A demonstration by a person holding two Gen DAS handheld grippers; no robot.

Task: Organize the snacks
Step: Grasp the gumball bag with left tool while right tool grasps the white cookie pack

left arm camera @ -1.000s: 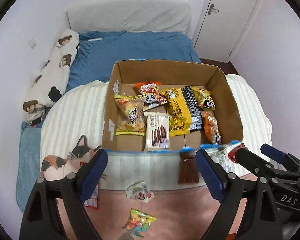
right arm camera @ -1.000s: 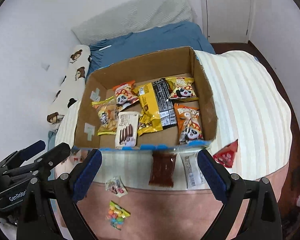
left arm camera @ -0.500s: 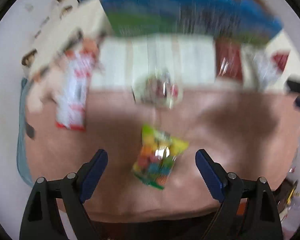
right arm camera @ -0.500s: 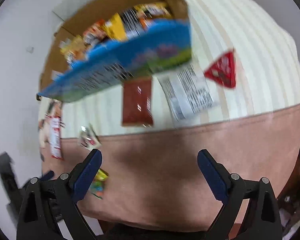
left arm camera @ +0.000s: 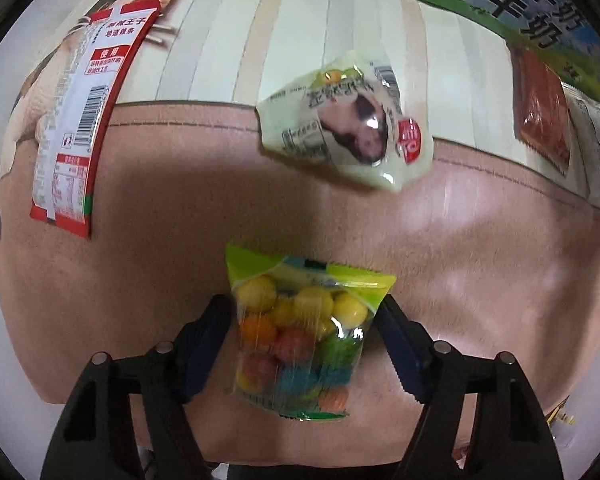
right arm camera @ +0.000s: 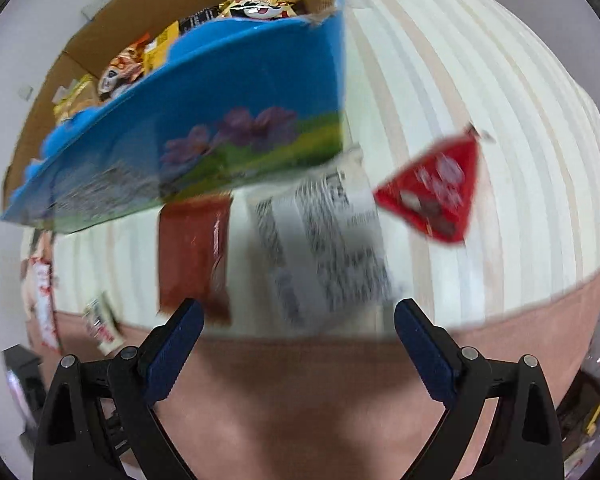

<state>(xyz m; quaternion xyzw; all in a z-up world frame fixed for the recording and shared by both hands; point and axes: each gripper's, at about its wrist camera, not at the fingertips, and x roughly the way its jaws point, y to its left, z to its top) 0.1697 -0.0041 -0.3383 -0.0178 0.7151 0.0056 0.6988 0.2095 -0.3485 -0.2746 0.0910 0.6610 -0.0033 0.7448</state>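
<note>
Around the left gripper (left arm camera: pixel 304 344), a pale pouch (left arm camera: pixel 346 122) printed with a dark animal is seen just beyond on the pink blanket (left arm camera: pixel 480 248), a red-and-white packet (left arm camera: pixel 80 120) lies well to its left, and nothing stands between the pads and the candy bag (left arm camera: pixel 300 334). The candy bag, clear with a yellow-green top and coloured balls inside, lies on the blanket with its long axis along the fingers, sealed top pointing away, and the left jaws have just been closing on its sides, though contact cannot be confirmed. The right gripper (right arm camera: pixel 296 344) is held wide apart and empty above a white printed packet (right arm camera: pixel 324 248), beside a dark red packet (right arm camera: pixel 194 256) and near a red triangular packet (right arm camera: pixel 436 192), before the cardboard box (right arm camera: pixel 188 152).

Open right tool (right arm camera: pixel 296 334) hangs over a white snack packet (right arm camera: pixel 324 248) beside the box (right arm camera: pixel 204 136).
</note>
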